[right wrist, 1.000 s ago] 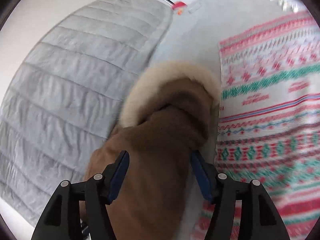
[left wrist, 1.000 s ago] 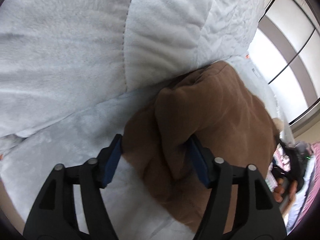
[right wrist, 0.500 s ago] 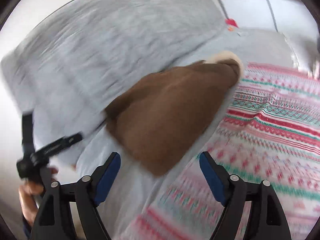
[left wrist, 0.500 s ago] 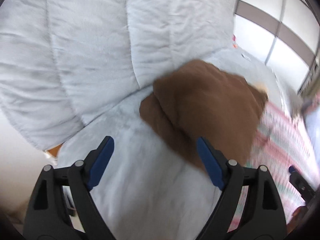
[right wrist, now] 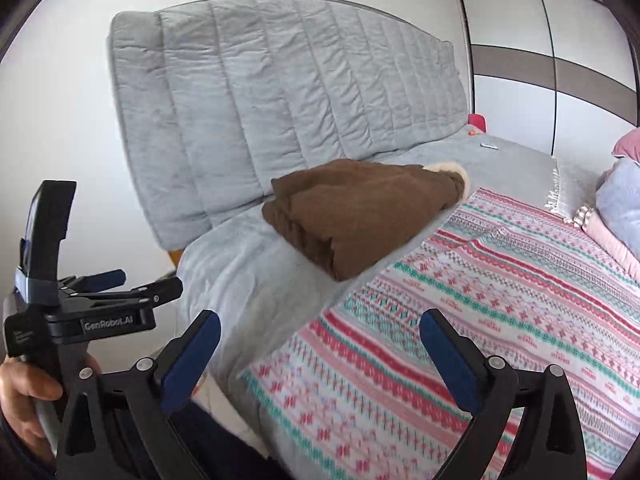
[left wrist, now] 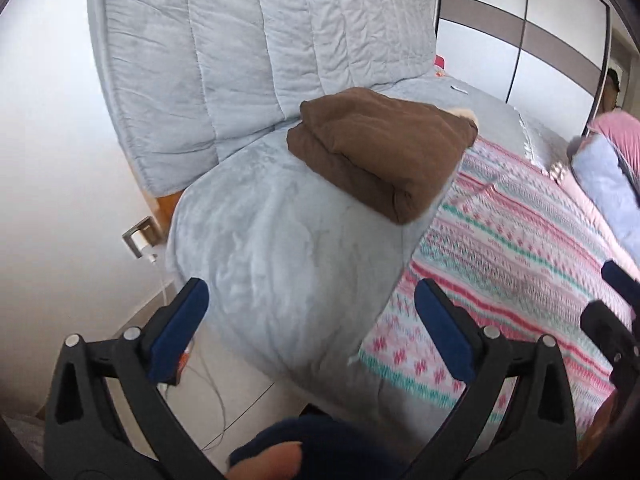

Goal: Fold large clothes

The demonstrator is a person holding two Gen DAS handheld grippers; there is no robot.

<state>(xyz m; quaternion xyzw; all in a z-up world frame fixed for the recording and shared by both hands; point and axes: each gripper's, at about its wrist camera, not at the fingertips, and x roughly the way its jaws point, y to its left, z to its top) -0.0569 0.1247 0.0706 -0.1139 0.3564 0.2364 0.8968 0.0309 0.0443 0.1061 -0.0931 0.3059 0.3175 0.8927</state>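
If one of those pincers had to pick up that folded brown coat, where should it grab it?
Probably the near corner of the brown coat, where the stacked folds show thick layered edges, approached from the patterned blanket side. That corner juts toward the blanket, so open fingers could likely slide one under and one over. The furry trim at the far end looks harder to reach.
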